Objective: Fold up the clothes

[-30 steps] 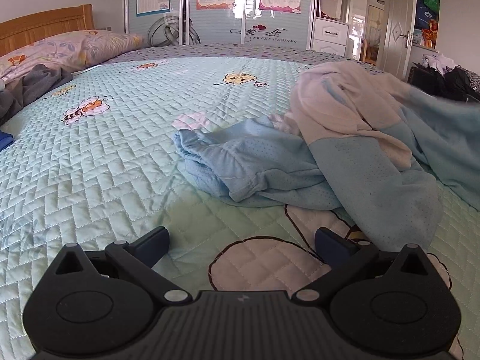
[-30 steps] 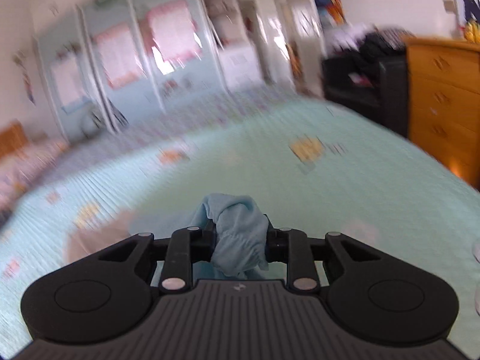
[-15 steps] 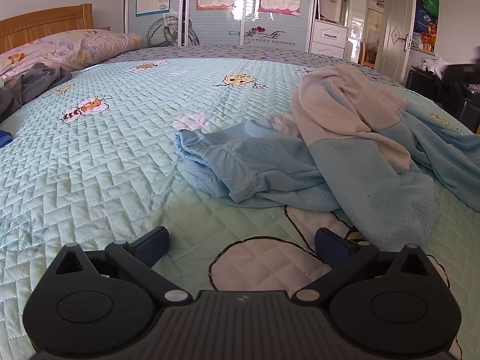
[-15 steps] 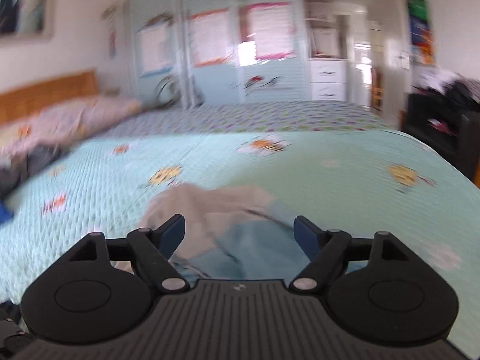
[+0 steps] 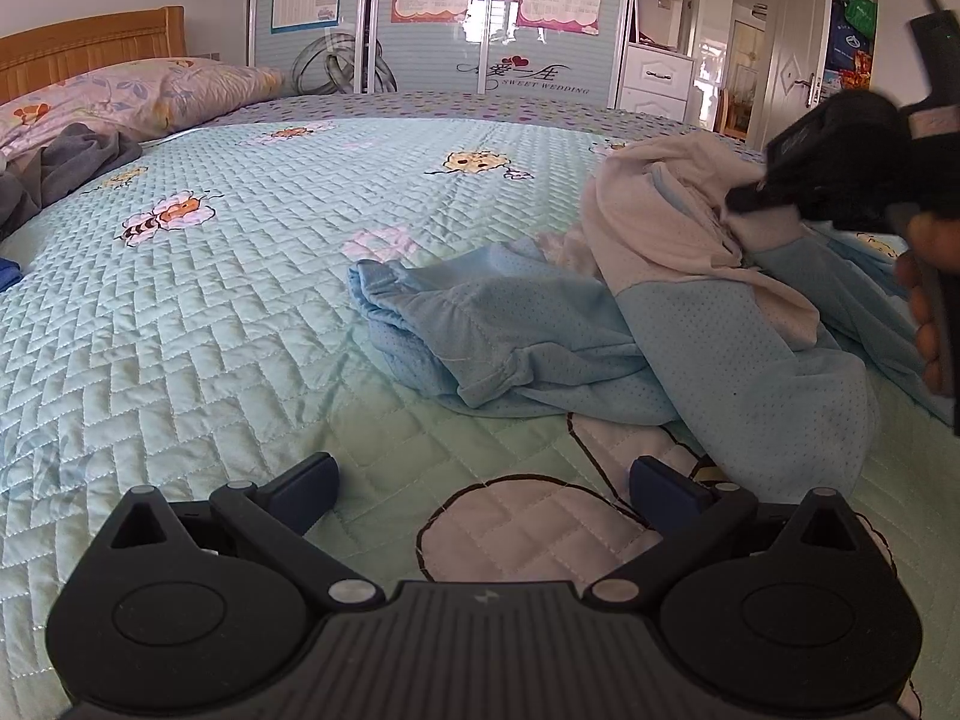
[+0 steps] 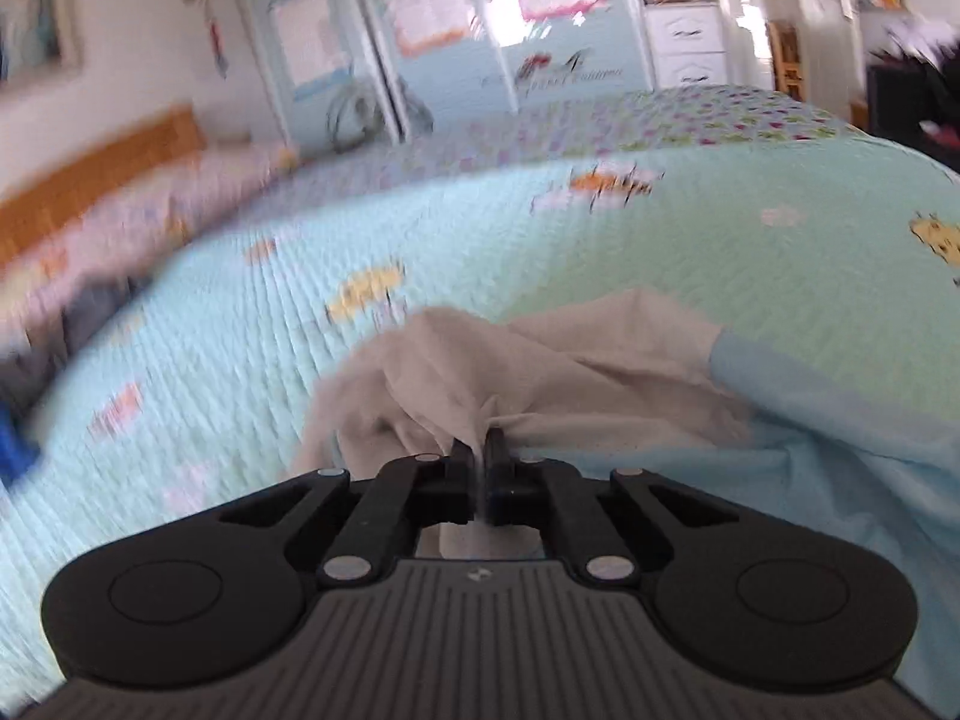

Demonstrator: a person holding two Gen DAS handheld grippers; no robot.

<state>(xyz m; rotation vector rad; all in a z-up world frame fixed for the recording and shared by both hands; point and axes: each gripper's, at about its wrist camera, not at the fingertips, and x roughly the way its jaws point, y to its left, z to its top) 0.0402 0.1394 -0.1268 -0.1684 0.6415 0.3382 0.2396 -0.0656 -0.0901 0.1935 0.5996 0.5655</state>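
Note:
A crumpled light-blue and cream garment (image 5: 690, 312) lies in a heap on the quilted bed (image 5: 240, 300), right of centre. My left gripper (image 5: 483, 483) is open and empty, low over the quilt just in front of the heap. My right gripper (image 6: 478, 450) is shut on a fold of the garment's cream part (image 6: 480, 372). It also shows in the left wrist view (image 5: 744, 198), held by a hand at the top of the heap.
A pillow (image 5: 138, 99) and a grey garment (image 5: 66, 165) lie at the bed's head on the left. A wardrobe with posters (image 5: 450, 12) stands behind the bed. A white door (image 5: 792, 60) and dark bags are at the right.
My right gripper let go of a blue bunch of cloth, opened, came down on the heap and shut on the cream fold. The left gripper has stayed still and open.

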